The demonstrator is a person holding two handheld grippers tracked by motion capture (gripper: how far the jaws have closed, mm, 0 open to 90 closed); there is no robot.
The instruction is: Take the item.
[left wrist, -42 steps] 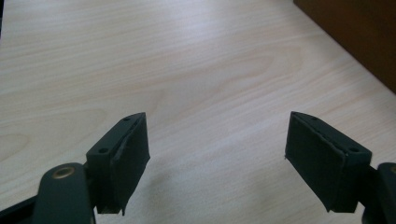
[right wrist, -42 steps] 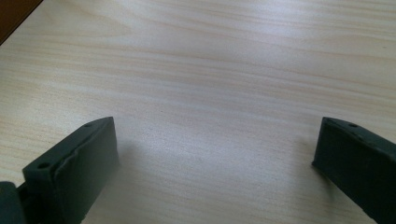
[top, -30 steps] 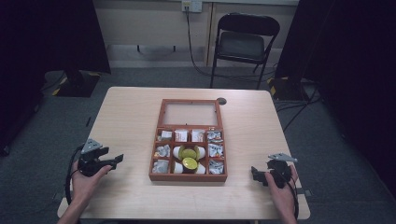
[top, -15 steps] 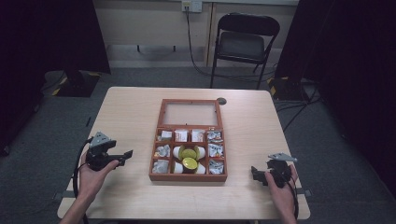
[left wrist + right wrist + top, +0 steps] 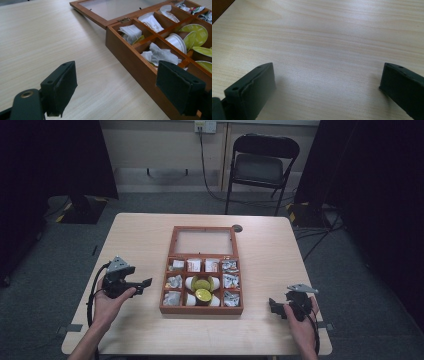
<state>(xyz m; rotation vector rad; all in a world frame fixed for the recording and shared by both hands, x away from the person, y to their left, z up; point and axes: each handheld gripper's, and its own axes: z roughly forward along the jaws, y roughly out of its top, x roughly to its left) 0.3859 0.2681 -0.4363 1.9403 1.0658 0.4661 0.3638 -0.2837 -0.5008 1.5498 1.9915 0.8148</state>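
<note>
No readable text, brand or number is found anywhere; print on the sachets [image 5: 151, 23] in the wooden box [image 5: 202, 309] is too blurred to be read.

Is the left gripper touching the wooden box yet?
Apart. The high view shows bare table between the left gripper and the wooden box; its jaws stand open, holding nothing.

folding chair [image 5: 263, 162] | grey floor [image 5: 150, 205] | dark, perhaps curtains [image 5: 55, 155]

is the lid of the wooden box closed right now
No, the wooden box has its glass lid swung fully open, lying flat on the table behind the compartments.
</note>
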